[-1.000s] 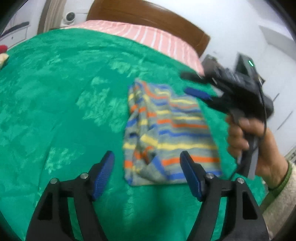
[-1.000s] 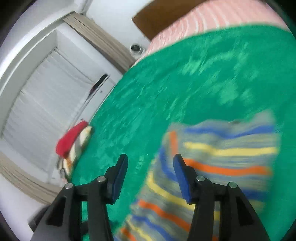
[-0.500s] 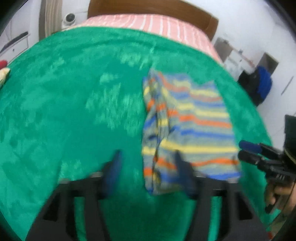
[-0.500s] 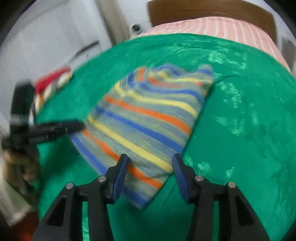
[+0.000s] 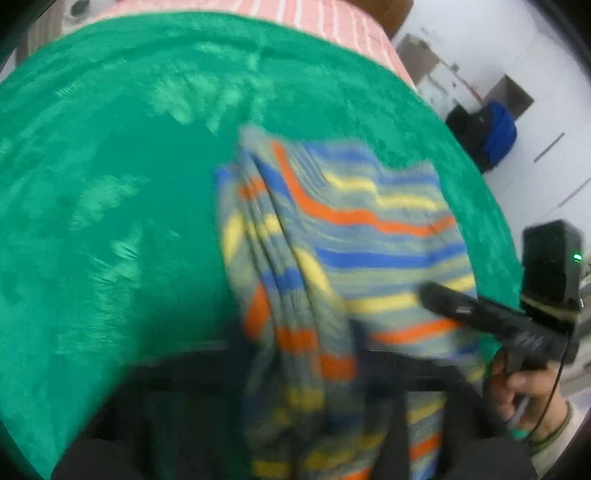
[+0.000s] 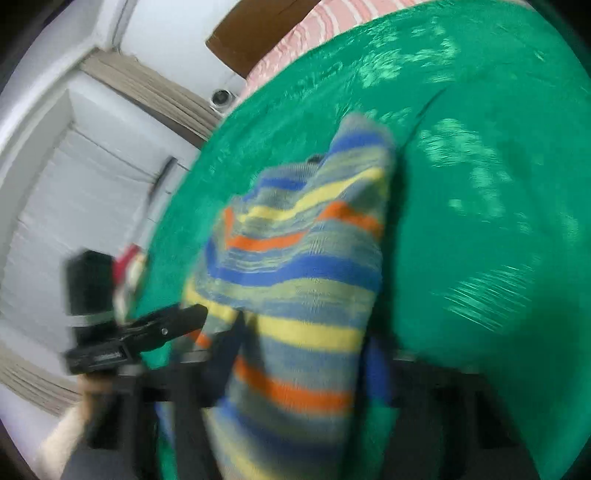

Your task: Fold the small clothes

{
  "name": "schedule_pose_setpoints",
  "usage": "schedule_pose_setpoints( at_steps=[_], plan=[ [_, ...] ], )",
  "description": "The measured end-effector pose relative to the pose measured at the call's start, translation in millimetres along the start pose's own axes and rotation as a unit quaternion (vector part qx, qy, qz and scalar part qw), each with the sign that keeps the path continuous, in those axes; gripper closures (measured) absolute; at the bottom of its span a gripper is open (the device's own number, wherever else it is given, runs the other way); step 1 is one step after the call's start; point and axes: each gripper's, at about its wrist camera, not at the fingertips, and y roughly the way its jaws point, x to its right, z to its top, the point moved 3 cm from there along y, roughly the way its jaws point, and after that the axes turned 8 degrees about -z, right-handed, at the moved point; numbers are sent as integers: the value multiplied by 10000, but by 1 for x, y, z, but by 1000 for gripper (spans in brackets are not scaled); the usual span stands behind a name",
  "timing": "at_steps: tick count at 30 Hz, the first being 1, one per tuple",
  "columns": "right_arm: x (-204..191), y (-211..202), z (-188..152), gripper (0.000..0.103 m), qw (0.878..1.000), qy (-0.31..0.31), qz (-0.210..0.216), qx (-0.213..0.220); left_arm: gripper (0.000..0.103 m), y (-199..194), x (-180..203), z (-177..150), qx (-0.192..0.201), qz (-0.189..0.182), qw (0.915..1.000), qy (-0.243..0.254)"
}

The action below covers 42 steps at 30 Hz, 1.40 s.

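Striped garment (image 5: 332,258) lies across both the left gripper (image 5: 306,369) and right gripper (image 6: 295,365) on the green blanket (image 5: 110,184). Blur hides each jaw opening and grip; cannot tell. No legible writing.

Even indoor light; heavy motion blur; fisheye-bent, dark corners.

A green plush blanket (image 5: 110,221) covers the bed. At its far end lies pink-and-white striped bedding (image 5: 325,18), with a brown wooden headboard (image 6: 251,40) behind it against a white wall. A small round white camera-like device (image 6: 221,98) sits near the headboard, beside beige curtain folds (image 6: 147,88). At the blanket's edge lies something red and white (image 6: 127,266), blurred. Across the room, a blue and black bag (image 5: 491,134) stands by white cabinets.
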Motion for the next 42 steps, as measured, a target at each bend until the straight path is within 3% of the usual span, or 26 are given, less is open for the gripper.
schedule_pose_setpoints(
  at_steps=[2,4,8,12,14,15,16,18,20,22,24,26,27,29,31,33,35,39,42],
  plan=[
    [-38,1,-5,77,9892,-1024,-1009,281,86,-3,10,-3,185,323,9992,146],
    [-65,-9,-12,79,9745,-1581,-1476,600,87,-14,18,-7,344,438,9981,264],
    [-96,-50,-15,80,9666,-1760,-1344,1289,87,-62,35,-1,837,377,9947,473],
    [-115,-76,-1,80,9681,-1597,-1006,1646,83,-96,45,10,1133,469,9904,646],
    [-113,-74,7,78,9740,-1432,-820,1552,61,-95,36,7,1047,743,9898,614],
    [-108,-68,10,72,9792,-1274,-736,1396,32,-91,29,4,957,963,9890,584],
    [-100,-59,10,67,9830,-1154,-744,1223,21,-84,21,1,901,1268,9863,553],
    [-82,-52,2,25,9848,-1031,-1046,930,22,-88,14,-23,1045,1709,9776,643],
    [-66,-60,-19,7,9818,-1038,-1313,897,21,-104,20,-55,1409,1909,9678,846],
    [-56,-80,-45,5,9733,-1224,-1695,949,13,-127,36,-84,1880,2091,9539,1049],
    [-54,-108,-73,5,9594,-1537,-2075,1137,0,-152,64,-117,2472,2349,9309,1308],
    [-55,-137,-92,5,9440,-1844,-2282,1510,0,-169,85,-131,2857,2416,9160,1445],
    [-59,-154,-104,4,9354,-1943,-2386,1740,0,-178,100,-141,3021,2460,9104,1391],
    [-64,-186,-124,0,9213,-1959,-2512,2229,0,-190,117,-150,3123,2590,9071,1121],
    [-70,-205,-136,0,9184,-1873,-2483,2446,0,-200,124,-160,3136,2636,9083,846],
    [-72,-213,-151,0,9308,-1820,-2283,2198,0,-203,131,-166,2997,2502,9180,688],
    [-73,-219,-158,0,9326,-1769,-2256,2194,0,-203,134,-175,2788,2465,9263,594],
    [-86,-246,-175,0,9233,-1671,-2196,2671,0,-202,140,-189,2513,2632,9293,630],
    [-92,-245,-178,0,9296,-1622,-2258,2420,0,-197,147,-200,2211,2805,9313,716]
  ],
)
